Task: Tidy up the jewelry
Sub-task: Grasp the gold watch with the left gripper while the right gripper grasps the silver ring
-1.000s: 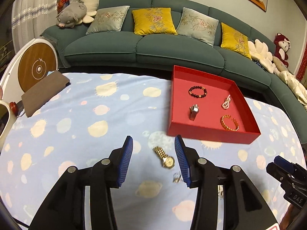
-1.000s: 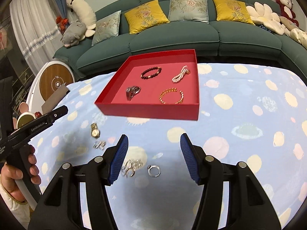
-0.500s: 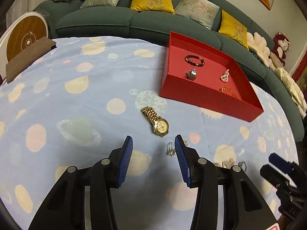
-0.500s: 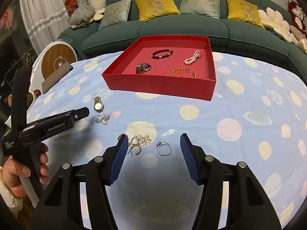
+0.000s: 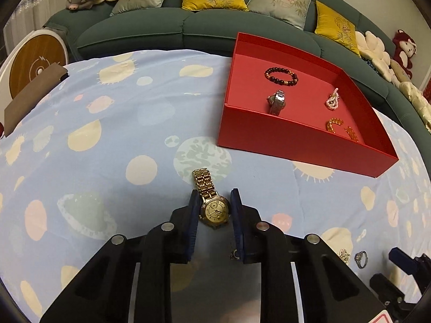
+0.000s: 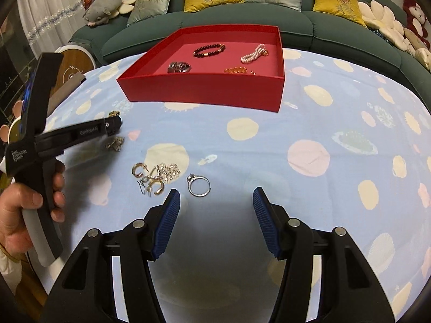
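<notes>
Open room, left: the blue planet-print cloth (image 5: 113,123) lies bare to the left of the left gripper (image 5: 214,210) as far as a brown pad (image 5: 32,94) at the table's far left edge.
Far edge: a green sofa (image 5: 167,27) runs along the table's far side, past both grippers.
Left gripper: its jaws have just been closing and now stand narrow on either side of the gold watch (image 5: 214,210); the watch case lies between the blue pads, its band reaching ahead of the tips. Whether the pads already press on the case I cannot tell.
Red tray (image 5: 296,145): ahead and right of the left gripper, on the cloth. In it lie a dark bead bracelet (image 5: 281,76), a silver watch (image 5: 277,102), a pearl piece (image 5: 333,102) and an amber bracelet (image 5: 340,129).
Loose pieces: gold hoop earrings with a sparkly cluster (image 6: 155,177) just ahead and left of the right gripper (image 6: 215,210); a silver ring (image 6: 199,185) just ahead of its left pad.
Right gripper: released, jaws wide, nothing between them.
Open room, right: bare cloth to the right of it, out to the table edge.
</notes>
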### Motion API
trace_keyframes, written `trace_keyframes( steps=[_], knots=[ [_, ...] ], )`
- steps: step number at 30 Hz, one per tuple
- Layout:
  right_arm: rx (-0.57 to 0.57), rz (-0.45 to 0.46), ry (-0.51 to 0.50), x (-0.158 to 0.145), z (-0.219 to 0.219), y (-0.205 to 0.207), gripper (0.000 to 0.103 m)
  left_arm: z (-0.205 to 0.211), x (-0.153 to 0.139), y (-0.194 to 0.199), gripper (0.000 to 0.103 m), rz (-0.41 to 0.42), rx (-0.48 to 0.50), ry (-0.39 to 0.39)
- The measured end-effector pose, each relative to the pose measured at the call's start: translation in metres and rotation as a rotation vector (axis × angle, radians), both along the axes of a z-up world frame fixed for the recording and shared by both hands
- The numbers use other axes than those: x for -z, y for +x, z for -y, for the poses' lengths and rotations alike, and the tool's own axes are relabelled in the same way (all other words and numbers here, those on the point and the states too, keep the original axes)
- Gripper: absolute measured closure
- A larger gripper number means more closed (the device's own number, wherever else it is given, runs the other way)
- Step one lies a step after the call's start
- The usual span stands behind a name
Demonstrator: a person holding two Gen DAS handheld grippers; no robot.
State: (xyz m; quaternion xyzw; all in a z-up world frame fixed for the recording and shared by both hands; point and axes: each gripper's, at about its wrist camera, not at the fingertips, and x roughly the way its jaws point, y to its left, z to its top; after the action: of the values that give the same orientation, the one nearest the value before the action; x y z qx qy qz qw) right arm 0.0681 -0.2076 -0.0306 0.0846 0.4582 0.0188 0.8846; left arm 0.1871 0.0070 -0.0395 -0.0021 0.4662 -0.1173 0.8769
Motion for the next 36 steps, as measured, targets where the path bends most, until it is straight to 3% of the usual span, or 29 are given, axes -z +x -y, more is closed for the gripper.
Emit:
trace_keyframes(
  steps=[4, 8, 18, 24, 36],
  knots=[
    [-0.026, -0.005, -0.019, 0.009, -0.003, -0.004, 0.049, 0.000, -0.009, -0.007, 0.083, 0.027, 0.023, 0.003],
    [-0.040, 0.016, -0.018, 0.009, -0.008, 0.000, 0.049, -0.003, -0.025, -0.014, 0.083, 0.033, 0.037, -0.047],
    [-0.061, 0.053, -0.045, 0.012, -0.018, 0.017, 0.060, -0.013, -0.048, -0.028, 0.083, 0.052, 0.065, -0.100],
    [-0.071, 0.059, -0.066, 0.012, -0.020, 0.018, 0.083, -0.016, -0.051, -0.030, 0.083, 0.060, 0.067, -0.111],
    [-0.055, 0.086, -0.027, -0.003, -0.015, 0.016, 0.084, -0.010, -0.060, -0.027, 0.083, 0.059, 0.091, -0.136]
  ],
)
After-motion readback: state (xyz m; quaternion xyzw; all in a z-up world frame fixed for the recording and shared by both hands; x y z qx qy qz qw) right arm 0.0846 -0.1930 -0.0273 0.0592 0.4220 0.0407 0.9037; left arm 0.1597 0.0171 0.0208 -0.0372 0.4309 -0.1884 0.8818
